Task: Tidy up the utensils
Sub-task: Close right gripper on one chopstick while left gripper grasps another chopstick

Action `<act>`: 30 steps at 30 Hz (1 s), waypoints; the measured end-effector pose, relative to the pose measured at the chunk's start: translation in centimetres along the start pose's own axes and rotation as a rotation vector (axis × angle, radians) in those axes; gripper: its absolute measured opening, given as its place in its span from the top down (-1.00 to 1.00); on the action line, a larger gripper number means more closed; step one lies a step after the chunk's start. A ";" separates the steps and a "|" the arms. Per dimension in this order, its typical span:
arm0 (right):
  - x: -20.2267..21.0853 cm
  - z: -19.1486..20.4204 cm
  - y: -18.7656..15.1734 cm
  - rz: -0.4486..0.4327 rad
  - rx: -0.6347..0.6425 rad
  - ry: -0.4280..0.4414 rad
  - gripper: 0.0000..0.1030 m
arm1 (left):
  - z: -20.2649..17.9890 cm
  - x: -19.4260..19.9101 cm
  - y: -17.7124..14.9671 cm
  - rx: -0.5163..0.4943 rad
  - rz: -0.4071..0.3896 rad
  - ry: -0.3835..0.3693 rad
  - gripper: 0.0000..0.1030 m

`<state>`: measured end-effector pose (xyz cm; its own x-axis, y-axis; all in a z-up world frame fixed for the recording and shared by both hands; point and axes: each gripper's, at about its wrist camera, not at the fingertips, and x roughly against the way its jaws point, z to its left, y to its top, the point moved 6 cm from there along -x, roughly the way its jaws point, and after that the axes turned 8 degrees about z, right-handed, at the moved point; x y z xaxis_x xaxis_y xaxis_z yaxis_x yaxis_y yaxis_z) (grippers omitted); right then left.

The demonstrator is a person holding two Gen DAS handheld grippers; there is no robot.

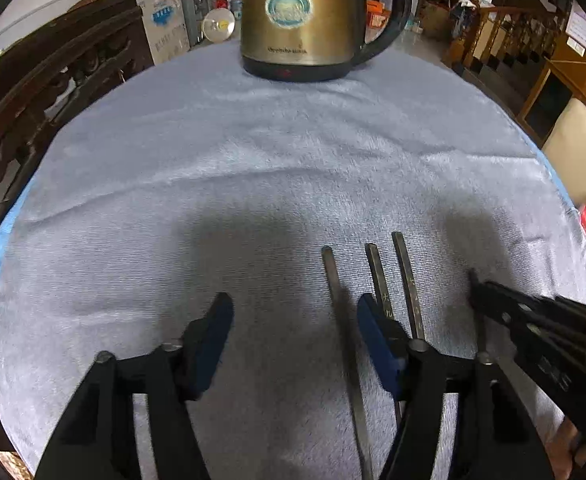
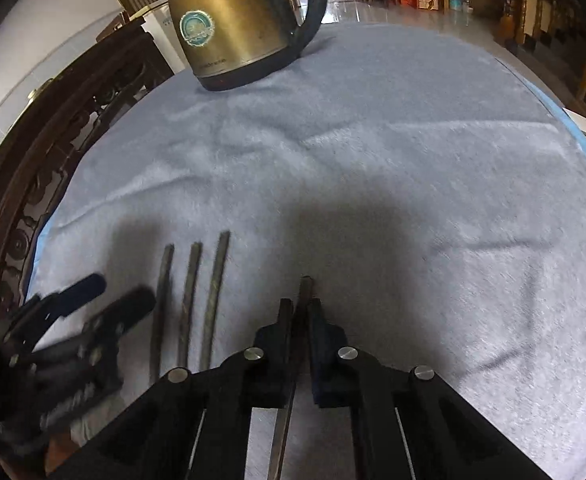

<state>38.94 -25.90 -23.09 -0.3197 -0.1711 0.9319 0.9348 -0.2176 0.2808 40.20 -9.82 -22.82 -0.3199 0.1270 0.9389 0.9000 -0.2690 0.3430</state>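
Between the pads of the right gripper [image 2: 300, 312] a single dark chopstick [image 2: 304, 292] is clamped, its square end poking out just past the fingertips and its shaft running back under the camera. Just to its left three more chopsticks [image 2: 191, 300] lie side by side on the grey-blue towel [image 2: 413, 140], near-parallel with their ends a little staggered. The left gripper [image 1: 293, 312] stands with its jaws apart over that group: the leftmost stick lies between its pads, neither pad touching it, while the right-hand pad rests over the neighbouring stick (whether it actually touches cannot be told).

To do the step well, the held stick should probably be laid down beside the three, parallel and with its end in line with theirs, and let go only once it lies flat on the cloth. The left gripper would do best to centre on one stick alone before closing.

Both grippers point steeply downward at the towel, close together; a brass-coloured kettle [image 1: 305, 20] stands well apart at the far edge.
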 end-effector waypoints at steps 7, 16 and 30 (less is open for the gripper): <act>1.1 -1.6 -1.9 0.034 0.013 -0.001 0.85 | -1.1 -1.0 0.5 -0.043 -0.002 0.021 0.19; 1.2 -1.3 -1.9 0.026 0.044 -0.024 0.85 | -1.5 -0.7 0.0 -0.105 -0.024 0.017 0.85; 5.0 -5.1 -4.2 -0.096 -0.100 0.084 0.86 | 2.5 3.1 -3.6 -0.057 -0.079 0.049 0.89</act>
<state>32.65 -30.71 -20.76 -0.4225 -0.2237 0.8783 0.8806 -0.3308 0.3393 36.71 -6.10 -21.21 -0.4044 0.1032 0.9088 0.8536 -0.3143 0.4155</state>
